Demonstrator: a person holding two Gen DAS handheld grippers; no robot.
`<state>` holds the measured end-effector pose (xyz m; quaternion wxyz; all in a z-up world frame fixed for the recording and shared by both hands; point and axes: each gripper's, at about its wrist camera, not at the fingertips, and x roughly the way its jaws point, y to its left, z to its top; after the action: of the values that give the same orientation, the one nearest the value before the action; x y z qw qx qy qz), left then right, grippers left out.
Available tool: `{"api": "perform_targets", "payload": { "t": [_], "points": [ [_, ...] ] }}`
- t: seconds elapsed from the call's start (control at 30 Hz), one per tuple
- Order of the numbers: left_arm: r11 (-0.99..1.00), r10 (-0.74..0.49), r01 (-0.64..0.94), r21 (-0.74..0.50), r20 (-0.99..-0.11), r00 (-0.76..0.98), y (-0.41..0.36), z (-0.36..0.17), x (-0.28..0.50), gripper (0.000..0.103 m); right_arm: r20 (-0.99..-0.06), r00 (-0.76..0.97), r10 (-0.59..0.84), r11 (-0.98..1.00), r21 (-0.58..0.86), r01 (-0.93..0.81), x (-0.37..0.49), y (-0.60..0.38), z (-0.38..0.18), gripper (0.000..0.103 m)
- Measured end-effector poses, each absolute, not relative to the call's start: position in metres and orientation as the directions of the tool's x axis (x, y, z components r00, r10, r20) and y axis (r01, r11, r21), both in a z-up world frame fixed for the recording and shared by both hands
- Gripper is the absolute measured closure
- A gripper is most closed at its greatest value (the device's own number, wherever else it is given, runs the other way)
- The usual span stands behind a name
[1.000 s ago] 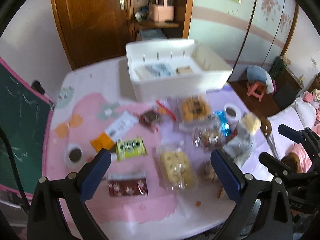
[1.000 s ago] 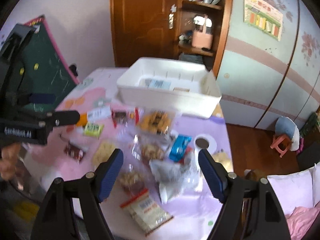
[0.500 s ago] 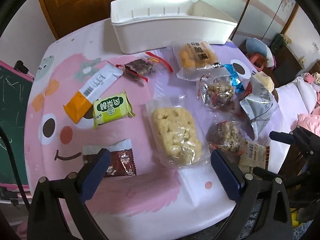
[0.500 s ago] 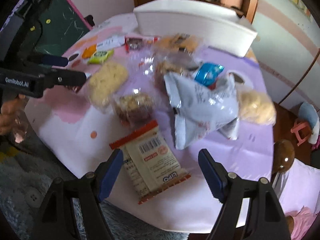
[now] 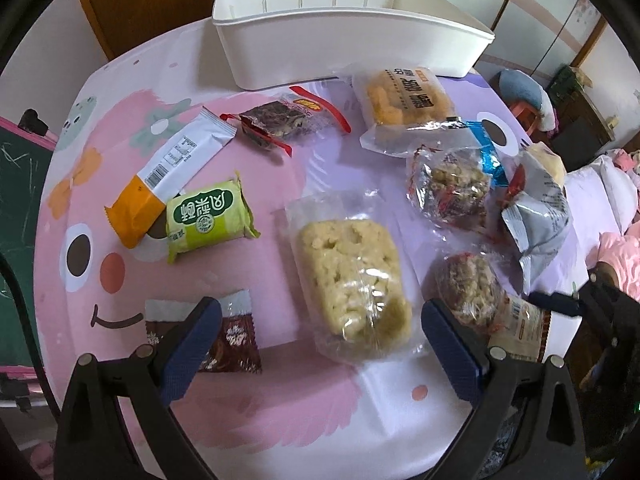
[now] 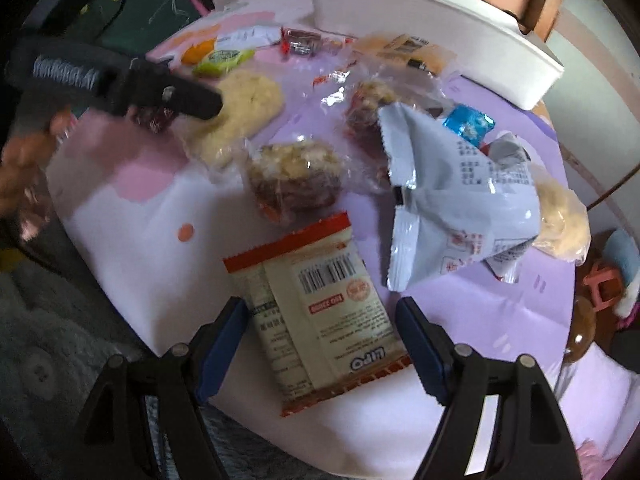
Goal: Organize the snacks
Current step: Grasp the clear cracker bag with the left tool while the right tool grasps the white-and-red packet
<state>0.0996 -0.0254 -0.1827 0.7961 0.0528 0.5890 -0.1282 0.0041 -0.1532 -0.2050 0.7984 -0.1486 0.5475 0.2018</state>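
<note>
Moved: both tongs have dropped closer to the counter since a second ago, so the snacks loom larger and the bin's inside is out of sight.
Counter [image 5: 120, 128]: pink and lilac cartoon-face cover, snacks spread from 9 to 3 o'clock.
Bin [image 5: 320, 40]: white, at 12 o'clock, only outer wall and rim visible.
Grey bag [image 6: 452, 200]: crumpled foil, small print unreadable, partly hiding a blue packet [image 6: 468, 124].
Rice cake [image 5: 352, 276]: pale puffed slab in clear wrap, between the left tongs [image 5: 320, 340], jaws wide apart, untouched.
Cream packet [image 6: 316, 316]: red-edged, barcode, "LiPO" upside down, lying between the right tongs [image 6: 320, 344], jaws apart, not clamped.
Green packet [image 5: 208, 216]: Chinese characters, at 9 o'clock.
Brown packet [image 5: 228, 336]: partly behind a left finger.
</note>
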Motion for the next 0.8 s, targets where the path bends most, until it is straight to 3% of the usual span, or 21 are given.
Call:
{"api": "perform_targets", "payload": {
  "t": [0.07, 0.2, 0.63, 0.7, 0.8],
  "points": [
    [0.963, -0.143, 0.259, -0.073, -0.954, 0.265, -0.027, -0.186, 0.103, 0.003, -0.933, 0.324, 0.158, 0.879, -0.017, -0.477, 0.004, -0.154, -0.204, 0.036],
    [0.967, -0.145, 0.242, -0.083, -0.958, 0.248, -0.029, -0.192, 0.112, 0.003, -0.928, 0.330, 0.175, 0.909, 0.023, -0.417, 0.012, -0.164, -0.199, 0.057],
    [0.974, -0.090, 0.224, -0.045, -0.977, 0.194, -0.047, -0.217, 0.125, 0.004, -0.925, 0.344, 0.162, 0.926, 0.023, -0.376, 0.017, -0.165, -0.201, 0.057],
    [0.975, -0.099, 0.216, -0.058, -0.978, 0.186, -0.047, -0.220, 0.126, 0.011, -0.925, 0.344, 0.162, 0.928, 0.024, -0.372, 0.018, -0.164, -0.201, 0.057],
    [0.971, -0.115, 0.233, -0.060, -0.967, 0.228, -0.045, -0.214, 0.122, 0.043, -0.926, 0.340, 0.167, 0.927, 0.030, -0.373, 0.018, -0.164, -0.201, 0.057]
  ]
}}
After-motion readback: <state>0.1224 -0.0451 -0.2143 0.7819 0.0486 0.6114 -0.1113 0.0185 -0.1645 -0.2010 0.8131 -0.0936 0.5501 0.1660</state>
